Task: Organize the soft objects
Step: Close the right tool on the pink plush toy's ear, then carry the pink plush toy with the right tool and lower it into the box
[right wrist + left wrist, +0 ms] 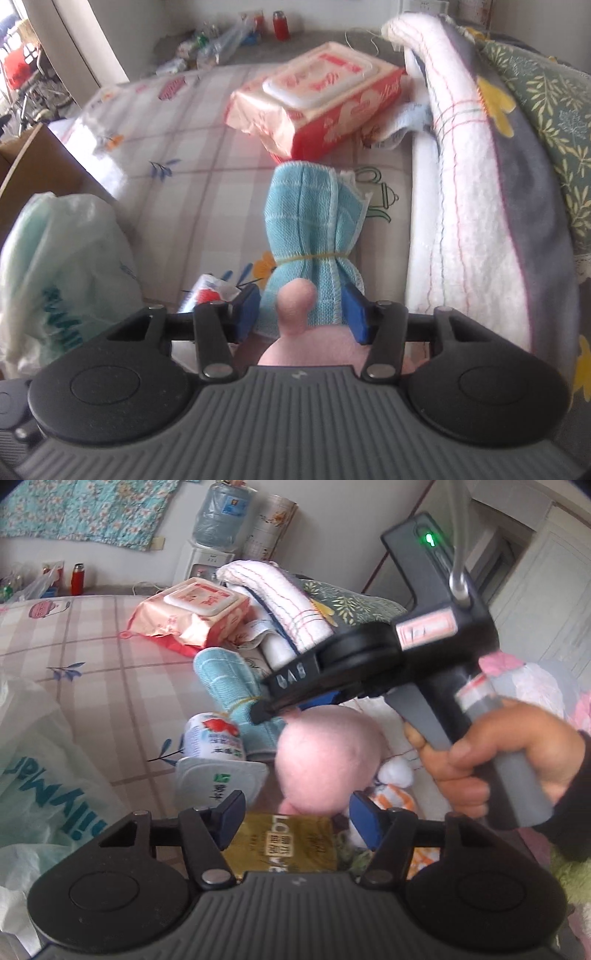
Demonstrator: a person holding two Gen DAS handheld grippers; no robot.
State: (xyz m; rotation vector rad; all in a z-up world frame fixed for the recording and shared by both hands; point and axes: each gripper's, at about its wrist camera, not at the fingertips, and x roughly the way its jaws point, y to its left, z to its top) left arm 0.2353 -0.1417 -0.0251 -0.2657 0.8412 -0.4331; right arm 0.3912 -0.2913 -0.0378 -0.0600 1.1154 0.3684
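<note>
A pink plush toy (325, 753) lies on the checked bed sheet (92, 657), just ahead of my left gripper (298, 821), which is open and holds nothing. A rolled blue cloth (306, 221), tied with a yellow band, lies beyond the plush. My right gripper (301, 315) hangs over the cloth's near end, and a pink nub of the plush (295, 302) shows between its pads. The blue pads (245, 314) stand beside the cloth without visibly squeezing it. In the left wrist view a hand holds the right gripper (264, 709) tilted down at the blue cloth (225, 679).
A red wipes pack (317, 99) lies further up the bed. A folded white towel (469, 184) on a leafy quilt (546, 110) rises at the right. Two drink cups (214, 746) and a gold box (284, 845) lie near the plush. A plastic bag (66, 258) sits left.
</note>
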